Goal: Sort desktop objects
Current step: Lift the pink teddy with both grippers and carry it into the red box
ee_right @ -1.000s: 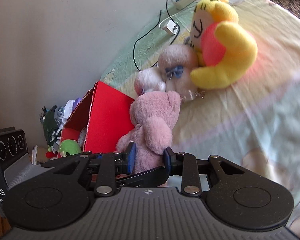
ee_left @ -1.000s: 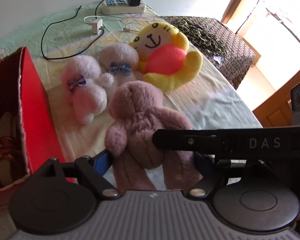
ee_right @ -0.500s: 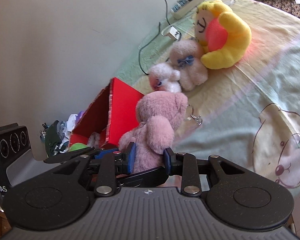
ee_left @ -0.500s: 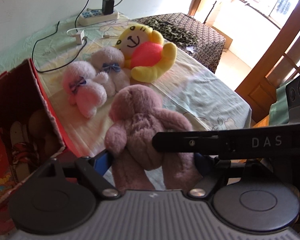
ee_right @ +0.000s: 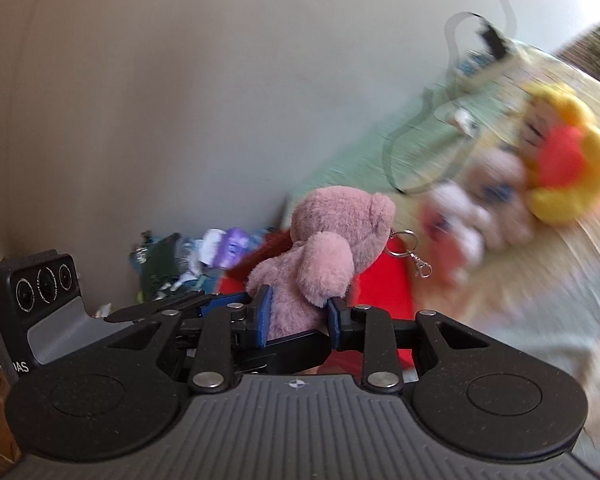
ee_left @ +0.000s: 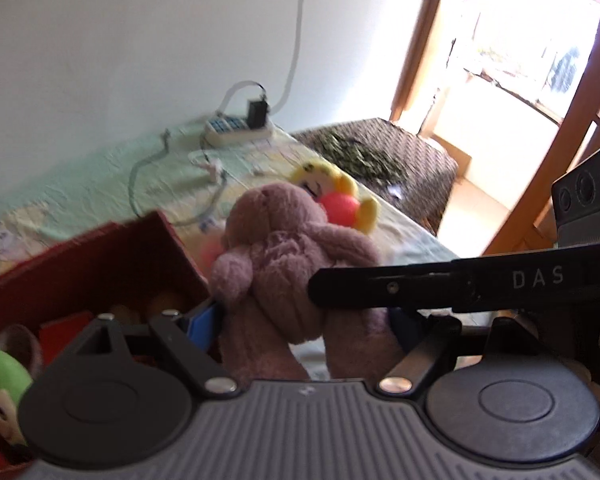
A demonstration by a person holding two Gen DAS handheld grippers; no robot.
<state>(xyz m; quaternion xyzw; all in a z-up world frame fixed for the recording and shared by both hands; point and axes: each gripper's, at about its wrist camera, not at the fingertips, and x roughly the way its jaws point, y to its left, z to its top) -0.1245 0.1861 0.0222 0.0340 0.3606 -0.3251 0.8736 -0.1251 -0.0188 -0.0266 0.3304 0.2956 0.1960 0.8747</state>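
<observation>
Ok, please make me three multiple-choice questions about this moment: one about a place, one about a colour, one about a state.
1. In the left wrist view, on which side of the pink bear is the red box?
A) left B) right C) above
2. What is the main colour of the big plush behind the bear?
A) green B) yellow C) black
3. The right tool is:
A) open and empty B) shut on a cable C) shut on the pink bear

Answers:
1 A: the box fills the lower left, beside the bear.
2 B: the big plush has yellow arms around a red belly.
3 C: the tool's blue pads press the bear's body from both sides.
</observation>
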